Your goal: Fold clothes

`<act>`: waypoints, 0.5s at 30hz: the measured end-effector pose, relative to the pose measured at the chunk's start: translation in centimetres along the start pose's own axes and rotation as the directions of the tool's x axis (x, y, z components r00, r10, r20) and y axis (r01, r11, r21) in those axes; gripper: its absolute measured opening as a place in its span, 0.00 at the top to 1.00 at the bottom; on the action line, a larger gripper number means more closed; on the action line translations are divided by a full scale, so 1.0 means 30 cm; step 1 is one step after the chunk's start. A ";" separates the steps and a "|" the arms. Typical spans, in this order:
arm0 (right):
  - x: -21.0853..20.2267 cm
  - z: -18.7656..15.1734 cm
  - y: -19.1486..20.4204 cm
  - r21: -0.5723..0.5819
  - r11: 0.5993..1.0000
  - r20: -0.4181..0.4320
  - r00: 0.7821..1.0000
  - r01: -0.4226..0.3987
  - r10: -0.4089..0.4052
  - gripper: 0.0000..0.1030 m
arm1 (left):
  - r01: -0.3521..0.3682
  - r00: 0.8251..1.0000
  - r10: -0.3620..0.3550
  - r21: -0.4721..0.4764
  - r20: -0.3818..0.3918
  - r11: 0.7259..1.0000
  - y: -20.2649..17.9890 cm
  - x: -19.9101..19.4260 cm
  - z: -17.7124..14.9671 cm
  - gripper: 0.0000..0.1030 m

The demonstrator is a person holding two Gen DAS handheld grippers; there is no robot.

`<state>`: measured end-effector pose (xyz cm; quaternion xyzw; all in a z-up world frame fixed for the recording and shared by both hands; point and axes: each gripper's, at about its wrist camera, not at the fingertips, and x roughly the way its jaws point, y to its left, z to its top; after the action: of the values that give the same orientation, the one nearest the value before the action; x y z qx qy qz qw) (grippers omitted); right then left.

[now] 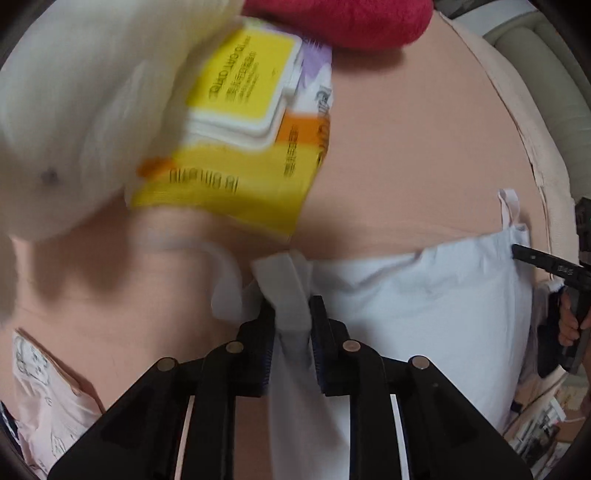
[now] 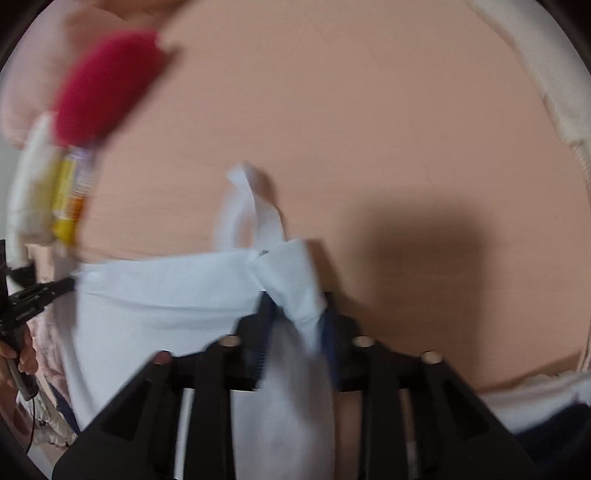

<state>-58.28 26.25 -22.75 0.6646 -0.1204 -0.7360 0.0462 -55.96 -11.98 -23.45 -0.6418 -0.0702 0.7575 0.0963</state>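
A pale blue-white garment with thin shoulder straps hangs stretched between both grippers above a peach bed sheet. My left gripper is shut on one top corner of the garment, fabric bunched between its fingers. My right gripper is shut on the other top corner, with a strap loop sticking up beyond it. The right gripper also shows at the right edge of the left wrist view, and the left gripper at the left edge of the right wrist view.
A yellow and orange wipes pack lies on the sheet beside a white plush item and a red fuzzy item. A pink printed garment lies at lower left. The bed's cream edge runs along the right.
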 end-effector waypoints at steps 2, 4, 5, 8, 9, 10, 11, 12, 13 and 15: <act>-0.068 0.007 0.008 0.027 1.000 0.054 0.999 0.002 -0.003 0.67 | -0.012 0.997 0.013 -0.013 0.072 1.000 -0.019 -0.080 -0.021 0.58; -0.178 -0.017 0.034 0.023 1.000 0.148 0.989 -0.002 -0.001 0.60 | -0.009 0.991 0.011 -0.016 0.136 1.000 -0.037 -0.167 -0.085 0.57; -0.230 -0.045 0.052 0.012 1.000 0.181 0.983 -0.008 0.006 0.59 | -0.008 0.989 0.011 -0.017 0.150 1.000 -0.047 -0.202 -0.130 0.57; -0.337 -0.172 0.116 -0.044 0.999 0.223 0.975 -0.006 0.016 0.57 | 0.066 0.991 -0.066 -0.002 0.119 0.998 -0.114 -0.243 -0.291 0.57; -0.353 -0.227 0.135 -0.067 0.998 0.221 0.975 0.003 0.012 0.57 | 0.100 0.990 -0.100 0.008 0.095 0.995 -0.145 -0.240 -0.345 0.57; -0.359 -0.284 0.150 -0.088 0.996 0.213 0.977 0.016 0.003 0.56 | 0.134 0.988 -0.135 0.018 0.070 0.991 -0.176 -0.238 -0.400 0.57; -0.344 -0.352 0.155 -0.102 0.994 0.185 0.983 0.027 -0.008 0.56 | 0.159 0.986 -0.160 0.024 0.041 0.987 -0.204 -0.228 -0.458 0.57; -0.317 -0.425 0.155 -0.113 0.993 0.145 0.989 0.037 -0.020 0.56 | 0.176 0.984 -0.176 0.026 0.010 0.984 -0.230 -0.210 -0.519 0.57; -0.291 -0.498 0.155 -0.124 0.991 0.106 0.994 0.046 -0.033 0.56 | 0.192 0.981 -0.192 0.028 -0.021 0.981 -0.256 -0.191 -0.581 0.57; -0.237 -0.645 0.154 -0.147 0.987 0.026 0.998 0.064 -0.061 0.57 | 0.227 0.972 -0.225 0.016 -0.074 0.974 -0.309 -0.159 -0.682 0.57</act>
<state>-38.76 21.16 -16.47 0.6547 -0.0453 -0.7512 0.0709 -34.52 -4.46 -20.14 -0.6550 -0.1300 0.7191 0.1922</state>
